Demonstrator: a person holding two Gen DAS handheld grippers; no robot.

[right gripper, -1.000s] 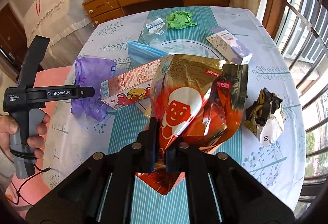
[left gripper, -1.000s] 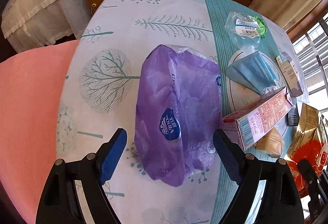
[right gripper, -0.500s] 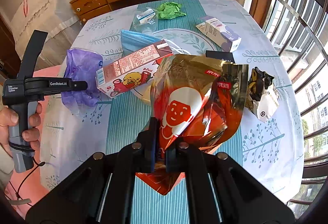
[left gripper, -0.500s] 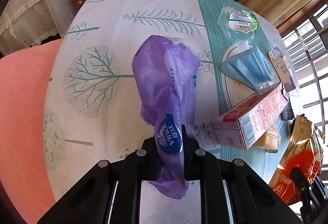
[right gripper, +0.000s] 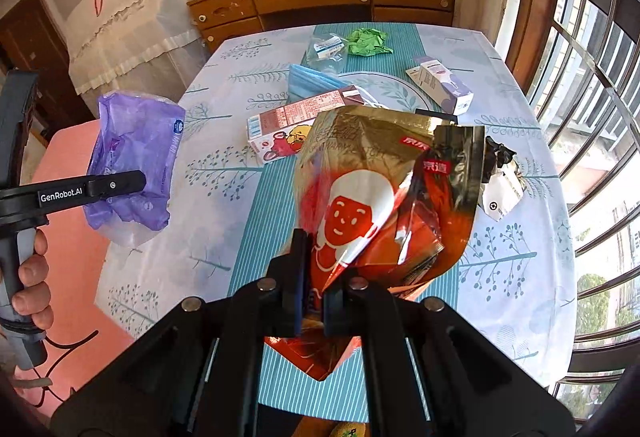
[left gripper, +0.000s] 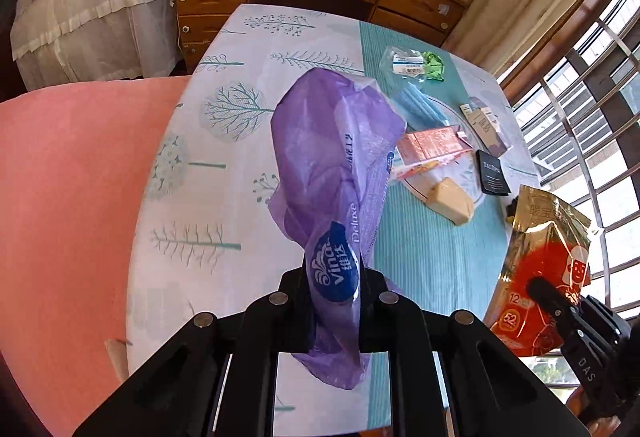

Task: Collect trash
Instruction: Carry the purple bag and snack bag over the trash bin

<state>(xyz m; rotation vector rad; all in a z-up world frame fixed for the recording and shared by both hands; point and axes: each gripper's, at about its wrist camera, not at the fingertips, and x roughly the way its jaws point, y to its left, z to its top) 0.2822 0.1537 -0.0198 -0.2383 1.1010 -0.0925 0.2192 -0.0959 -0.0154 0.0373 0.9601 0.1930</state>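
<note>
My left gripper (left gripper: 334, 311) is shut on a purple plastic tissue wrapper (left gripper: 336, 165) and holds it up above the table's left edge; it also shows in the right wrist view (right gripper: 134, 161). My right gripper (right gripper: 314, 301) is shut on a red and gold foil snack bag (right gripper: 384, 197), held above the table's near side; the bag shows at the right in the left wrist view (left gripper: 544, 269).
On the table (right gripper: 224, 181) lie a pink drink carton (right gripper: 296, 123), a blue face mask (right gripper: 312, 85), a clear wrapper (right gripper: 326, 51), green crumpled paper (right gripper: 368, 41), a white and purple box (right gripper: 440, 85), a black and white wrapper (right gripper: 500, 181), a tan piece (left gripper: 450, 200). A pink seat (left gripper: 68, 205) is left.
The left gripper closed on the purple wrapper and lifted it off the table. The right gripper has kept hold of the foil bag and drawn back slightly.
</note>
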